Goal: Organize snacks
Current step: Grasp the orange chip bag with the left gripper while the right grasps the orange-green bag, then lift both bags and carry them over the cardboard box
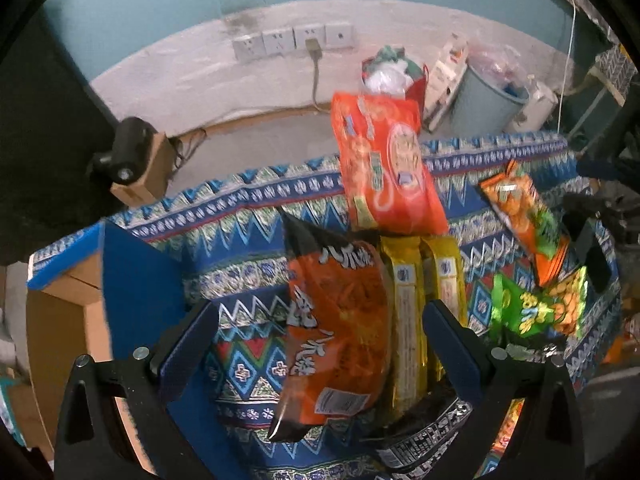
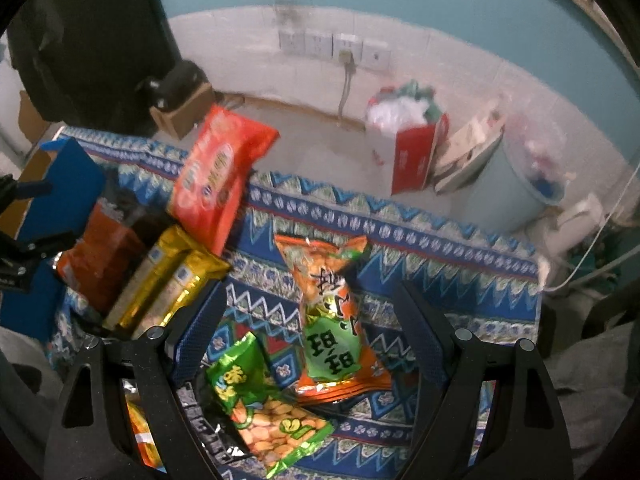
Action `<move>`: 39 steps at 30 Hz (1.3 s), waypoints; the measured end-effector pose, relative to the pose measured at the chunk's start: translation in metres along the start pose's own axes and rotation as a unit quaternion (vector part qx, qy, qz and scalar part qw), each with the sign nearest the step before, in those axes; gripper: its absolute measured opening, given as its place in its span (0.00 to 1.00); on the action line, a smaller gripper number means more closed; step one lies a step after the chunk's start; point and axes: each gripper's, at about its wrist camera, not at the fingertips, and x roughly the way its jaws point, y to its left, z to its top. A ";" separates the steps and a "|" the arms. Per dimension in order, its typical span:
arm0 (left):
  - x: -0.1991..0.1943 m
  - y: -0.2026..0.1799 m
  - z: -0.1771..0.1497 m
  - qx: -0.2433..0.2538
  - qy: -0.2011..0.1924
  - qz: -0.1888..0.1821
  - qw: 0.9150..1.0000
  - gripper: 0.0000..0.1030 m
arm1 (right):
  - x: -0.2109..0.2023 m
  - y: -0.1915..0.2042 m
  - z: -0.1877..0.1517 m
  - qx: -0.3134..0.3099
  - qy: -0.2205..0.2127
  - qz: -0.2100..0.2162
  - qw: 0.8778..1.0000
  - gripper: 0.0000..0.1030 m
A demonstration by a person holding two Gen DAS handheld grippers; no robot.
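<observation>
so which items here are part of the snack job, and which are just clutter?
Job:
- red-orange snack bag
- dark orange chip bag
- two gold foil packs
- orange-green peanut bag
- green peanut bag
- blue cardboard box

Clutter:
- pale blue bin
- red-white paper bag
- wall sockets

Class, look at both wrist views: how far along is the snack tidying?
Done: nothing looks sorted; the blue box shows no snack inside. In hand: nothing; the left gripper is open around the dark orange packet, and the right gripper is open around the orange-green bag. Left: both of those, the gold packs, red packet and green peanut bag.
</observation>
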 end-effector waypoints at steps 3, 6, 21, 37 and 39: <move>0.011 -0.003 -0.002 0.008 0.014 0.003 1.000 1.00 | 0.017 -0.006 -0.002 0.001 0.023 -0.001 1.000 0.82; 0.022 -0.003 -0.004 0.008 0.028 0.000 1.000 1.00 | 0.033 -0.012 -0.006 0.011 0.040 -0.003 0.999 0.82; 0.065 -0.005 -0.009 0.009 0.081 -0.023 0.996 0.69 | 0.082 -0.008 -0.023 -0.009 0.089 -0.007 0.996 0.75; 0.047 0.001 -0.012 0.017 0.047 0.016 0.999 0.48 | 0.074 -0.007 -0.022 -0.024 0.061 -0.019 0.998 0.32; 0.040 0.003 -0.011 0.015 0.035 0.019 0.999 0.48 | 0.069 -0.006 -0.019 -0.026 0.050 -0.021 0.998 0.32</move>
